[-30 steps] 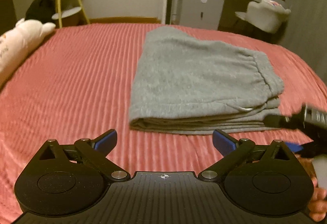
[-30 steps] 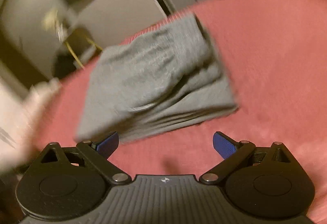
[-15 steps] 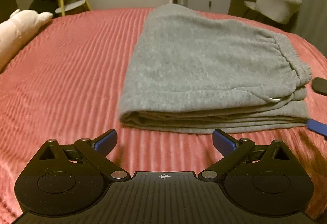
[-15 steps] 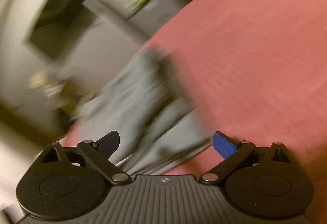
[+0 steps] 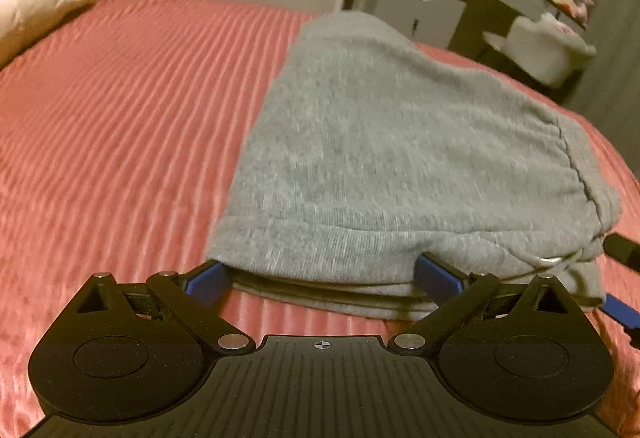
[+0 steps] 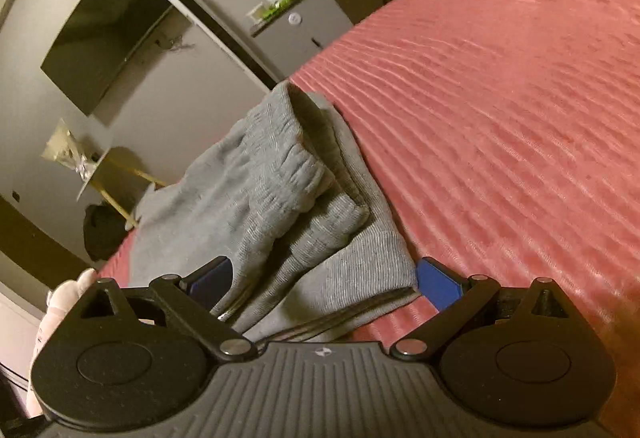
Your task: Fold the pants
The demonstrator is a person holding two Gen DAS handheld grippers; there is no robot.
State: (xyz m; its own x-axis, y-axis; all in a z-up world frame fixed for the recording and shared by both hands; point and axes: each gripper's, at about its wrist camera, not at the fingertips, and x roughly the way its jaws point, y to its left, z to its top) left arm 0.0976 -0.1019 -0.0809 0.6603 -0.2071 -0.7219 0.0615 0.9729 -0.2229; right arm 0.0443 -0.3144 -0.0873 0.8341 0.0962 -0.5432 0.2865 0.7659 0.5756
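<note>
The pants lie folded in layers on the bed, while the left hand-held gripper and right hand-held gripper, both spread wide and gripping nothing, straddle the near edge, probably for one last fold.

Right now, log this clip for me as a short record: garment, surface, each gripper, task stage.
garment: grey pants, folded into a layered stack
surface: red ribbed bedspread
left gripper: open, fingers astride the stack's near edge
right gripper: open, fingers astride the stack's waistband-end corner
held: nothing clamped
task stage: pants already folded several times; both grippers at the near edge
</note>
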